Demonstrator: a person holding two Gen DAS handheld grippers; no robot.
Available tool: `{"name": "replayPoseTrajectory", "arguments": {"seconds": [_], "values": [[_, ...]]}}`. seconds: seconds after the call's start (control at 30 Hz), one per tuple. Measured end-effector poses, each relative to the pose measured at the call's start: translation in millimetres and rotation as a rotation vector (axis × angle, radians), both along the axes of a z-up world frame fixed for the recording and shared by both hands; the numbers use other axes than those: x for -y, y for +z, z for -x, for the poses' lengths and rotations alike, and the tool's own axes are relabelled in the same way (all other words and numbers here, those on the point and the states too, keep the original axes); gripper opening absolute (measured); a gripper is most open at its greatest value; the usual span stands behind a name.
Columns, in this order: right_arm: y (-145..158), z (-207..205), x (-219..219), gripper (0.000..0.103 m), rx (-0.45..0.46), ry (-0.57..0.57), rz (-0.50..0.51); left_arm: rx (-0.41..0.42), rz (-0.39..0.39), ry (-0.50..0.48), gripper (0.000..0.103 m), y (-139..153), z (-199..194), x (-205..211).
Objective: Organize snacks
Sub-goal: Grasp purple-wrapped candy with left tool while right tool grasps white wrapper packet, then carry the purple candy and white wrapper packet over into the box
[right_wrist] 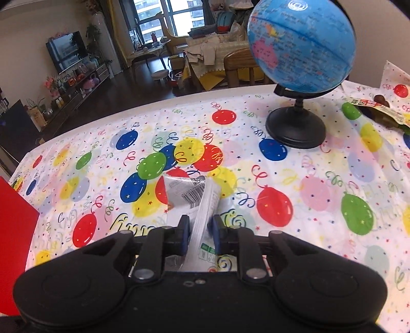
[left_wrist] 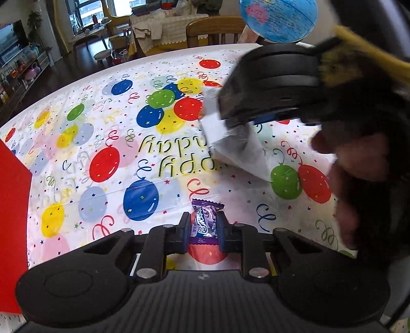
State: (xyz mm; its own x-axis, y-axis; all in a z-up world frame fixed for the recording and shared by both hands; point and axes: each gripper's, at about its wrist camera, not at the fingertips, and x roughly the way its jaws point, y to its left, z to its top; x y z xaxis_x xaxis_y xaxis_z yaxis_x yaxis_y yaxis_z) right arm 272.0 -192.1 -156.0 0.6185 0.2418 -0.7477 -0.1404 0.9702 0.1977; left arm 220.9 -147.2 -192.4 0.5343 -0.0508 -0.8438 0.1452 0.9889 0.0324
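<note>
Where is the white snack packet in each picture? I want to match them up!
Left wrist view: the white packet hangs right of centre, pinched by the right gripper, above the tablecloth.
Right wrist view: the same packet is at centre bottom, clamped between that gripper's fingers.
Shared landmark: the blue globe, upper right in both.

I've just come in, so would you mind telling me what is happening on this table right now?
A person is sorting snacks with a handheld gripper in each hand. The left gripper is shut on a small purple candy, and the right gripper is shut on a white snack packet. Both are over the balloon tablecloth. A globe stands at the far side, with another snack bag near the right edge.
</note>
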Motion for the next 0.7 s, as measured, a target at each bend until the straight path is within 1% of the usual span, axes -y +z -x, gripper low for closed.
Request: {"name": "replayPoseTrajectory", "arguments": {"seconds": [0.1,0.3,0.7], "values": [[9,7,6,0.016,0.016,-0.008,0.005,0.005,0.003,0.02,0.02,4,3,-6],[26,30,14,0.016,0.023,-0.02,-0.008,0.025,0.022,0.067,0.02,22,16,-26],[69,86,2,0.016,0.059,-0.001,-0.036,0.063,0.063,0.115,0.02,65,55,-61]]}}
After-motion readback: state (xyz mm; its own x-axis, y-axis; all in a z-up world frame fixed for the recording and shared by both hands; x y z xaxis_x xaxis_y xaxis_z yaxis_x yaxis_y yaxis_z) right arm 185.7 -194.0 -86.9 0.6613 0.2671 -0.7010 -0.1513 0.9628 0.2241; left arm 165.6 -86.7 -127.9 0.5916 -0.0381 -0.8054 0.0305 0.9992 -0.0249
